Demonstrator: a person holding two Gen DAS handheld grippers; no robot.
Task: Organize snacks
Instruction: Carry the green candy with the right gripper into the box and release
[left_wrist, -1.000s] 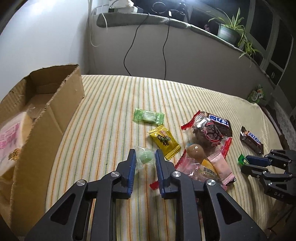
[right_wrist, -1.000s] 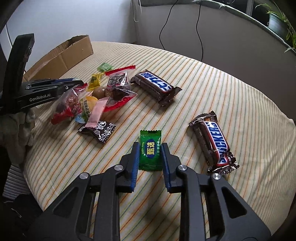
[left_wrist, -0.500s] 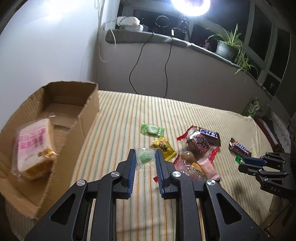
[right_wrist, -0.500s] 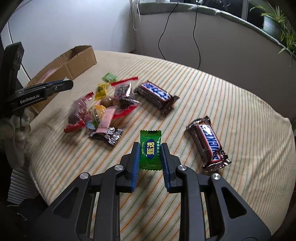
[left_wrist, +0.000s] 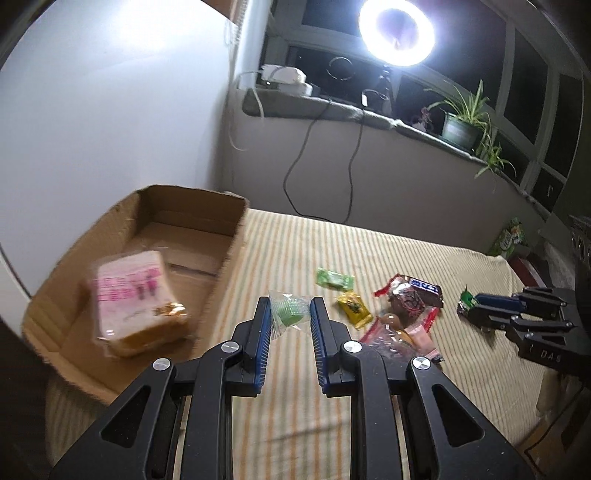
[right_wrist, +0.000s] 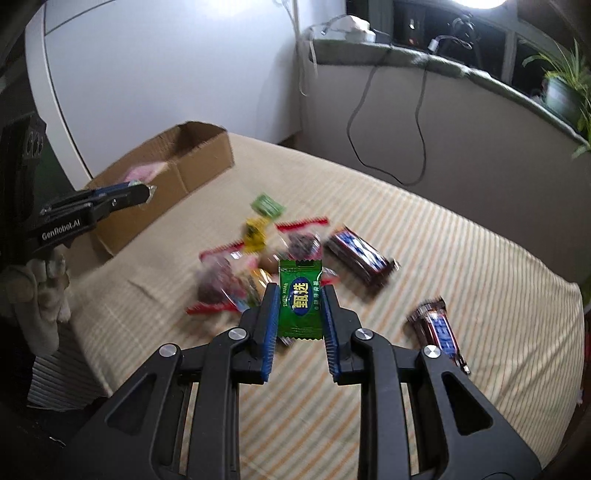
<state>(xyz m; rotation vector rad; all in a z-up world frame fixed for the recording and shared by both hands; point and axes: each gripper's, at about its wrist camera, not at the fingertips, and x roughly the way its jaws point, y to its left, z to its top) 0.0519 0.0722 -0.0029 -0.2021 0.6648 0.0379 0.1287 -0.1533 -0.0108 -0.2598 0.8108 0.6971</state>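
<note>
Your left gripper (left_wrist: 290, 315) clamps a clear-wrapped green candy (left_wrist: 289, 313); your right gripper (right_wrist: 300, 306) clamps the green sachet (right_wrist: 300, 300), seemingly above the table (right_wrist: 461, 258).

Both claws (left_wrist: 290, 314) (right_wrist: 300, 295) higher, candies aloft.

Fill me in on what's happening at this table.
A person is sorting snacks with two handheld grippers. The left gripper is shut on a clear-wrapped green candy, the right gripper on a green sachet. A cardboard box holds a wrapped bread slice; other snacks lie on the striped cloth.
</note>
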